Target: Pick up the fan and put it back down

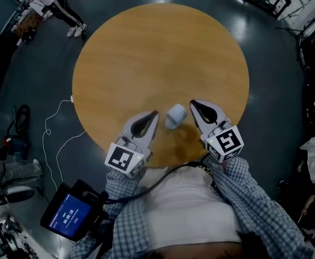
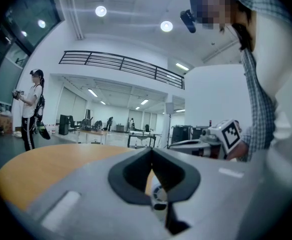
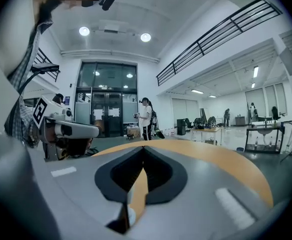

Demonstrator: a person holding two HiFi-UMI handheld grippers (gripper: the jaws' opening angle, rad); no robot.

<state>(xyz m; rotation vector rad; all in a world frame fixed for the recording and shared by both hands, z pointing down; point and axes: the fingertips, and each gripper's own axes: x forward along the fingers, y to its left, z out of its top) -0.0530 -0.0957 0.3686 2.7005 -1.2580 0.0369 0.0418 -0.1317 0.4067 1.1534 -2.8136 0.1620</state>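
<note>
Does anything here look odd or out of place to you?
Only mildly: the small white fan seems to lie tipped on its side on the table, loose between the left gripper and right gripper.

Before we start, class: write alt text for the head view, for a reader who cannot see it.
A small white fan sits between the closed tips of the left gripper and the right gripper, near the front edge of a round wooden table. A person in a checked shirt holds both grippers; another person stands beyond the table.
</note>
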